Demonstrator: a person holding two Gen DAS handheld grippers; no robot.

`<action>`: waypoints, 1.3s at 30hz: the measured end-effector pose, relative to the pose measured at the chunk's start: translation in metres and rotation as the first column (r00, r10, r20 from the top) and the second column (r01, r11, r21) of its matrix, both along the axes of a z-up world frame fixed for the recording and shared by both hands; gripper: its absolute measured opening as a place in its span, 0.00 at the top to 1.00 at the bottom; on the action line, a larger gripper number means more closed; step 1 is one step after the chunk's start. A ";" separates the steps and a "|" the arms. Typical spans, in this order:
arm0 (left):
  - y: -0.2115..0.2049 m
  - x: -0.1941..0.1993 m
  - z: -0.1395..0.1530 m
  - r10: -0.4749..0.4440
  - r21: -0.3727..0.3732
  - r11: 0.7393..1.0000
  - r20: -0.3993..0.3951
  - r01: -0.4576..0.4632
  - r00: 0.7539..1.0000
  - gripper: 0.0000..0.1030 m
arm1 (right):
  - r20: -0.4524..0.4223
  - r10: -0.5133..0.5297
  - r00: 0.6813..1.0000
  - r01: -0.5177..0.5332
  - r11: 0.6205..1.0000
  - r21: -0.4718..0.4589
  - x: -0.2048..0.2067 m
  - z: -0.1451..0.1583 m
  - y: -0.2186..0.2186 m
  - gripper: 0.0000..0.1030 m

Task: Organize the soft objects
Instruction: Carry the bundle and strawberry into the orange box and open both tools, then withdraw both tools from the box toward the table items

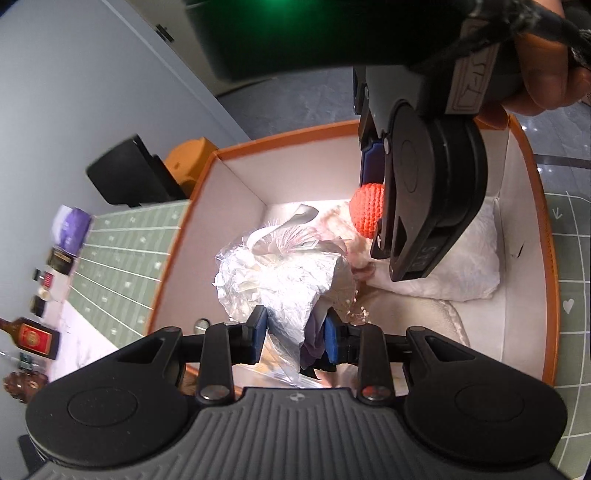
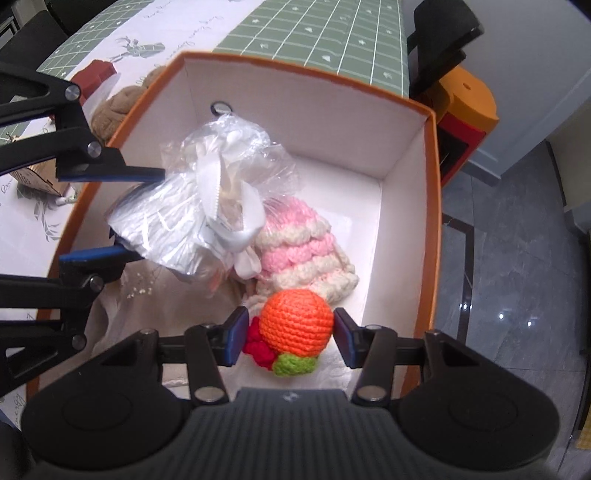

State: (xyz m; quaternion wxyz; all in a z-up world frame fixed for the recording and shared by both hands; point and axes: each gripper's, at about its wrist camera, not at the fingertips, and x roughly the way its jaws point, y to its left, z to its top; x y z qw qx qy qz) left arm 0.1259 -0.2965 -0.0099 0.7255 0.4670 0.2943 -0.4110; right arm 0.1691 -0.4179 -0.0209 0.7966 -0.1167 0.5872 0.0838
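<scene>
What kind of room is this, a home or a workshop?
Probably a home, at a dining or side table. The table wears a green checked tablecloth, a liquor bottle stands with small items near the wall, and the floor is polished marble-like tile.

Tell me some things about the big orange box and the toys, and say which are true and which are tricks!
1. The right tongs hold an orange crocheted ball. True.
2. The left tongs are empty. False: they grip a crinkly clear plastic bag tied with white ribbon.
3. A pink and cream knitted hat lies inside the orange cardboard box with white walls. True.
4. The crocheted ball is plain orange all over. False: it has red and green bits at its base.
5. The box stands on a green grid-patterned tablecloth. True.
6. Both tongs are far outside the box. False: both are over its open top.
</scene>
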 end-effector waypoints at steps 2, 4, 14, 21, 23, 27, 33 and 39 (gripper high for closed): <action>0.000 -0.001 -0.005 -0.008 0.013 1.000 -0.011 0.008 1.000 0.65 | -0.015 0.005 1.000 -0.005 1.000 0.001 0.001 -0.007 -0.001 0.52; -0.001 -0.002 -0.009 -0.015 0.024 1.000 -0.014 0.015 1.000 0.65 | -0.033 0.006 0.999 -0.006 1.000 -0.003 0.002 -0.014 0.000 0.52; -0.004 -0.007 -0.008 -0.024 0.026 0.999 0.002 0.024 1.000 0.56 | -0.043 -0.002 0.999 0.003 1.000 0.009 -0.003 -0.020 0.001 0.49; 0.003 -0.015 0.003 -0.042 0.010 0.999 -0.008 0.042 0.999 0.48 | -0.023 0.012 1.000 -0.012 1.000 0.003 -0.012 -0.007 0.006 0.39; 0.006 -0.017 0.008 -0.042 -0.002 0.999 -0.015 0.042 0.999 0.44 | -0.019 0.016 1.000 -0.016 1.000 -0.002 -0.014 -0.004 0.009 0.35; 0.011 -0.023 0.016 -0.049 -0.024 0.999 -0.017 0.048 0.999 0.36 | -0.011 0.027 1.000 -0.027 0.999 -0.018 -0.020 0.005 0.014 0.35; 0.024 -0.026 0.031 -0.019 -0.068 0.998 -0.015 0.018 1.000 0.36 | 0.022 0.027 0.999 -0.027 0.999 -0.024 -0.031 0.022 0.022 0.33; 0.049 -0.026 0.052 0.054 -0.160 0.985 -0.031 -0.058 0.998 0.36 | 0.097 0.020 0.995 -0.019 1.000 -0.009 -0.042 0.046 0.037 0.33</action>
